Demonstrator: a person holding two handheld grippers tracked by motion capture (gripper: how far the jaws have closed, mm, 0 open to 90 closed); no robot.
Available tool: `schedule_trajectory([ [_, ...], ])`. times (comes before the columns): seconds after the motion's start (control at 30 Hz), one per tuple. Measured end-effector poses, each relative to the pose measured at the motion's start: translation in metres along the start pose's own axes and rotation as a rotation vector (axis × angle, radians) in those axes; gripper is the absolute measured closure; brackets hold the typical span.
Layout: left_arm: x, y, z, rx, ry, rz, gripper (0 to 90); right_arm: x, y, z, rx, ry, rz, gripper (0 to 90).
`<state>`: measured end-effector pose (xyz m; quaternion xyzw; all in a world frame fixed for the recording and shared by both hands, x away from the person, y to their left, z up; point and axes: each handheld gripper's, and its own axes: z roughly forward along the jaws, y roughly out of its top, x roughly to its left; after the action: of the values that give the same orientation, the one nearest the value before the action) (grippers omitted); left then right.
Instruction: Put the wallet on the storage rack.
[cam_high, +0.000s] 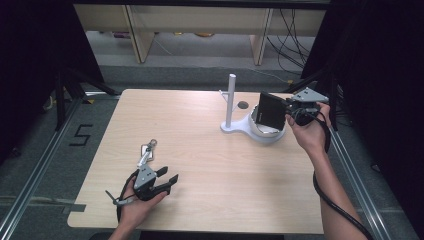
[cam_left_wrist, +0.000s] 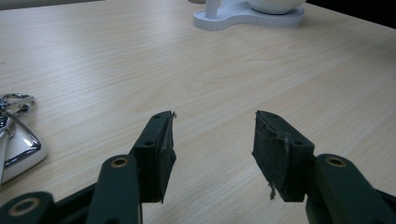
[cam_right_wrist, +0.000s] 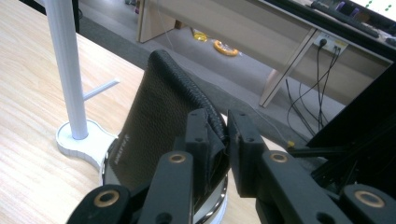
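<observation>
Resting near the table's (cam_high: 210, 200) front left corner, the left gripper (cam_high: 167, 179) gapes wide, holding nothing, with a metal keyring (cam_high: 148, 150) just beyond. Toward the far right edge, the right gripper (cam_right_wrist: 217, 135) pinches a black leather wallet (cam_right_wrist: 159, 126) by its edge above the white stand's (cam_high: 240, 127) dish. Wallet looks light, pliable, slightly slick; gripping near its stitched spine seems safest.

Right gripper (cam_high: 289, 114) at 2 o'clock clamps a black leather wallet (cam_high: 272, 111) over the white post stand (cam_high: 248, 126); left gripper (cam_high: 167, 181) at 7 o'clock, jaws apart on the desk (cam_high: 210, 165).
</observation>
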<state>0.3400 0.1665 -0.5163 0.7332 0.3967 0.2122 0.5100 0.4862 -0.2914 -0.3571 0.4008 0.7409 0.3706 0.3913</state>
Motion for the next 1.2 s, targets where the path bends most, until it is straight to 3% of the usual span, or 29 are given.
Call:
schedule_trajectory([
  [0.07, 0.0, 0.0, 0.0, 0.0, 0.0, -0.001, 47.1, -0.001, 0.001, -0.002, 0.001, -0.001, 0.014, 80.2],
  [0.43, -0.001, 0.0, 0.0, 0.01, 0.006, -0.006, 47.1, -0.002, -0.001, 0.012, 0.009, -0.001, -0.019, 80.2],
  [0.67, -0.001, -0.001, 0.0, 0.011, 0.001, -0.003, 47.1, 0.005, -0.006, 0.022, 0.015, -0.016, -0.007, 80.1],
  [0.73, -0.001, -0.001, 0.0, 0.011, 0.0, -0.002, 47.0, 0.003, -0.008, 0.025, 0.001, -0.022, -0.038, 80.1],
  [0.93, -0.001, -0.001, 0.001, 0.009, -0.007, -0.002, 47.0, 0.002, -0.015, 0.029, -0.021, -0.041, -0.016, 79.4],
  [1.2, 0.0, -0.002, 0.001, 0.011, -0.005, -0.001, 47.0, 0.003, -0.027, 0.039, -0.023, -0.025, -0.005, 75.4],
])
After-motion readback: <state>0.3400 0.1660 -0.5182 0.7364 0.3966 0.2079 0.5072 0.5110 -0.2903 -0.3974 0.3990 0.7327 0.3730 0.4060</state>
